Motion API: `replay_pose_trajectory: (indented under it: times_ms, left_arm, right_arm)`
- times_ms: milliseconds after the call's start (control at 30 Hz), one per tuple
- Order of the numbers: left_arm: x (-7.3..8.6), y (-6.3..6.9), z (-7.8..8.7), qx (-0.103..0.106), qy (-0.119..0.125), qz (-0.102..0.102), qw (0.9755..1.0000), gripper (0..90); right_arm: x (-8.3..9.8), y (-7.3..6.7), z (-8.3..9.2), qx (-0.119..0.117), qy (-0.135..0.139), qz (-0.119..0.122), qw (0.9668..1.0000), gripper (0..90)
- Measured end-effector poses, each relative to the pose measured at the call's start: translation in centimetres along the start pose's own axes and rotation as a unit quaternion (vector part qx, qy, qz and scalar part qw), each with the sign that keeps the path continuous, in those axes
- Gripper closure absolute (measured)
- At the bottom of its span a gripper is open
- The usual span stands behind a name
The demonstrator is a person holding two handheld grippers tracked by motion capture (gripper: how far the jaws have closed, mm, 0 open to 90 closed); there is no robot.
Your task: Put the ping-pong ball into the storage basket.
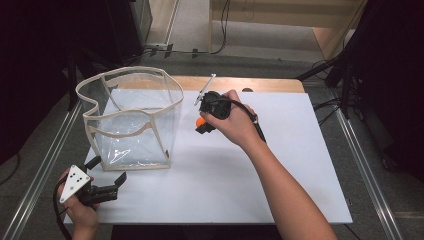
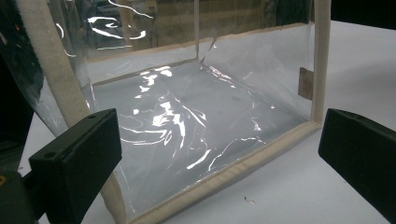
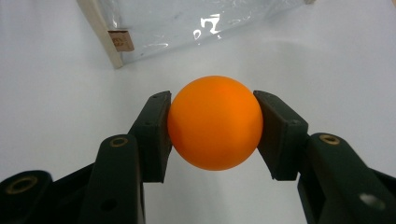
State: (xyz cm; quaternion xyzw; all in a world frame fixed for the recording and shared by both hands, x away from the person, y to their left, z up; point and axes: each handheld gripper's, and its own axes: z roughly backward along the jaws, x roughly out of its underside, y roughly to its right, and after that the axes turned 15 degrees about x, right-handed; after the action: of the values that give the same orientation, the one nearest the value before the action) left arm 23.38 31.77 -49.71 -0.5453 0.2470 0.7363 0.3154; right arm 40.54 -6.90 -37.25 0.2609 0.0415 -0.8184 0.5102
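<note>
**Orange ball gripped, clear bag waiting open**

Right gripper (image 3: 212, 123) is clamped on an orange ball (image 3: 215, 122), one pad on each side, at about the ball's widest line. In the high view the ball (image 1: 200, 121) sits just right of the clear plastic bag (image 1: 131, 120), lifted off the white board (image 1: 280, 165), not yet over the bag's mouth. Bag stands upright on the board's left part, beige fabric trim around the top, rim wavy and sagging on the left side. Nothing visible inside it.

Left gripper (image 1: 107, 176) is just in front of the bag's near bottom edge, jaws wide apart with nothing between them, not touching the bag. Left gripper view: bag wall (image 2: 187, 121) and its bottom trim directly ahead.

Risks, judged:
- Ball is smooth and round, held at two small contact patches; a tilt or jolt could squirt it out and it rolls off the board.
- Bag is floppy and unbraced; if the right gripper or ball clips the beige rim going in, the bag could tip or slide.
- Sagging rim narrows the opening; a drop too near the edge could bounce off the trim.
</note>
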Motion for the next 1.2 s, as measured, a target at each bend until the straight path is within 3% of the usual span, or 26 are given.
replay_pose_trajectory:
  times_ms: [1200]
  left_arm:
    - [0.0,0.0,0.0,0.001,0.001,0.0,1.0,0.0]
  right_arm:
    - [-2.8,0.0,3.5,-0.01,0.01,0.027,0.9995,47.6]
